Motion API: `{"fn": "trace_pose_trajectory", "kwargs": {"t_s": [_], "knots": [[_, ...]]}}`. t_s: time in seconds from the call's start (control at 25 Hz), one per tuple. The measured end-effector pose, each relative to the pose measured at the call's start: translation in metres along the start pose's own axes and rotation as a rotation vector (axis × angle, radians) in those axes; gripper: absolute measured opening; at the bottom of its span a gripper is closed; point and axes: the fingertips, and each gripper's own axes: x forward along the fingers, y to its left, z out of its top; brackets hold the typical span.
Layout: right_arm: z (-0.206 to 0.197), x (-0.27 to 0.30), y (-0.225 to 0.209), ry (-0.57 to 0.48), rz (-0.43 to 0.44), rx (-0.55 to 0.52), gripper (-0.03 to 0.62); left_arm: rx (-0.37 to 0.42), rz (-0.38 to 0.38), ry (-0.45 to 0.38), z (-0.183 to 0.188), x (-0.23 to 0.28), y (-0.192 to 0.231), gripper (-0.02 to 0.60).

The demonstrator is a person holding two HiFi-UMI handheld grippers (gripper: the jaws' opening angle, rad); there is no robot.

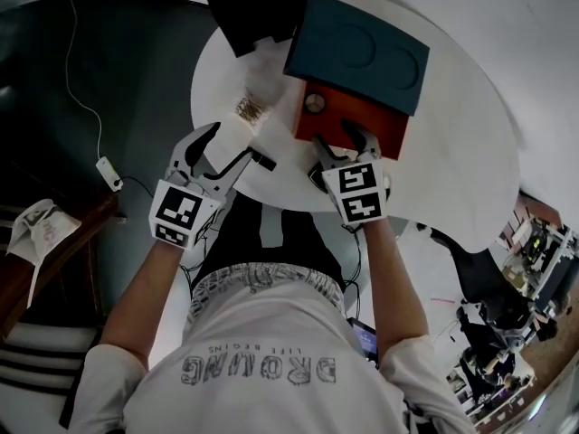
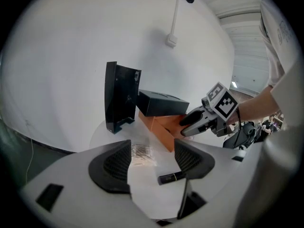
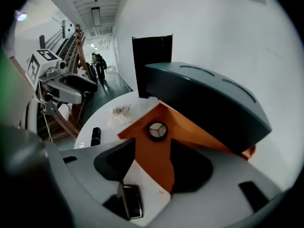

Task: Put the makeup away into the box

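Quick read of where this is, going left to right across the head view.

Lower left: the left gripper (image 2: 153, 160) is spread wide with nothing in it, hovering over the white table (image 1: 452, 152). In its own view the black tube (image 2: 172, 177) lies on the table just under the right-hand pad, not centred in the gap. The clear packet (image 1: 251, 108) sits a bit further out, towards the box.

Middle of frame: the orange box (image 1: 362, 125) has a round compact (image 1: 314, 103) sitting on its orange part. The dark lid (image 1: 362, 48) covers most of the rest. A black stand (image 1: 258, 7) is at the top edge behind it.

Right of centre: the right gripper (image 3: 152, 163) is also wide, with the box's near orange corner poking in between the jaws. I don't see the pads pressing on it.

My guess is the tube is the next pickup. How I'd do it:

- Slide the left gripper sideways so the tube sits mid-gap.
- Turn the wrist so the pads close across the tube, not along it. It's round and could roll off.
- Come down low before closing.
- Use the right one to steady the box or keep the lid clear, since the opening looks tight.
- Save the floppy packet for later and pinch it by an edge.
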Motion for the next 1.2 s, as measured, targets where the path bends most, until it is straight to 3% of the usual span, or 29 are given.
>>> {"fn": "trace_pose_trajectory", "kwargs": {"t_s": [0.36,1.2], "knots": [[-0.013,-0.028,-0.011,-0.032,-0.069,0.076,0.241,0.07,-0.098,0.015,-0.005,0.005,-0.029,0.296],[-0.088,-0.1,-0.06,-0.077,-0.186,0.215,0.227,0.086,-0.199,0.09,-0.031,0.044,-0.123,0.296]]}}
